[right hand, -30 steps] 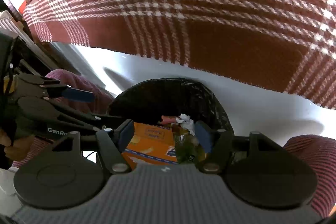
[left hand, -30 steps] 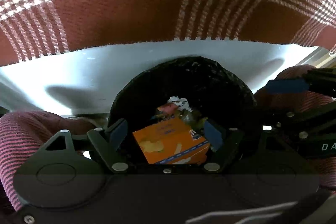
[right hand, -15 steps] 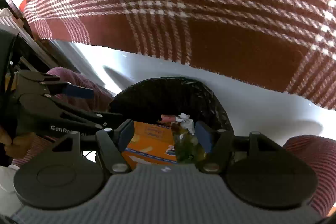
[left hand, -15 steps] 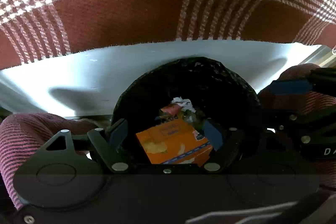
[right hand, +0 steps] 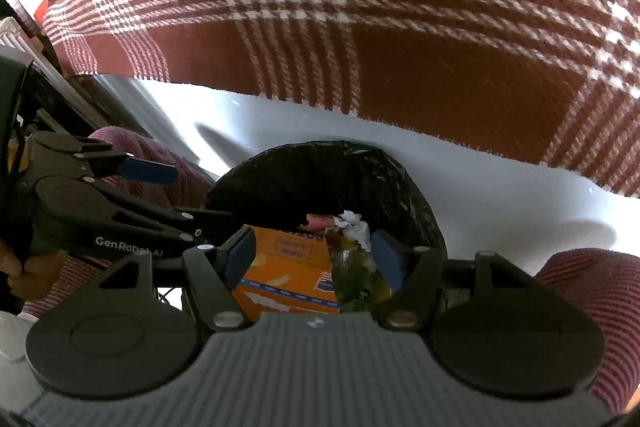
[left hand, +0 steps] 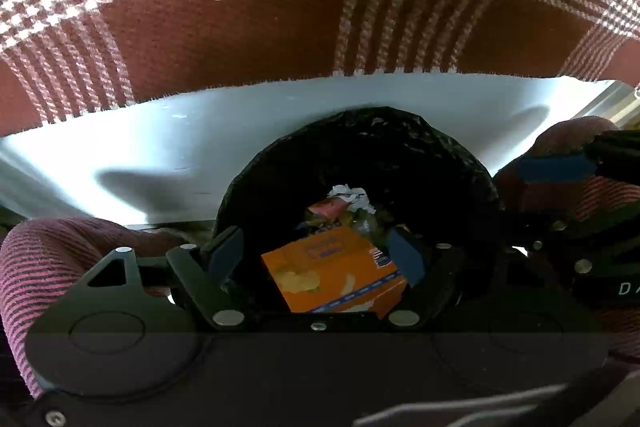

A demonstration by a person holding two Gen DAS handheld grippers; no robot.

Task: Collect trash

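While both grippers hang over it with jaws apart and nothing between them, the black-lined bin (left hand: 360,155) sits on pale floor (left hand: 160,147) between striped knees, holding an orange snack box (left hand: 332,275), white crumpled paper (right hand: 356,223) and clear wrapper. "GenRobot" marks the left gripper (right hand: 120,242); the right gripper (right hand: 314,259) is unmarked. Red-and-white checked cloth (right hand: 400,7) hangs behind.

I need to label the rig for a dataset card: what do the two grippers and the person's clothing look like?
Both the left gripper and the right gripper are matte black with round pivot discs, silver screws and blue pads on the jaws. White "GenRobot" lettering marks the left one's side. The sleeves are pink with dark stripes.
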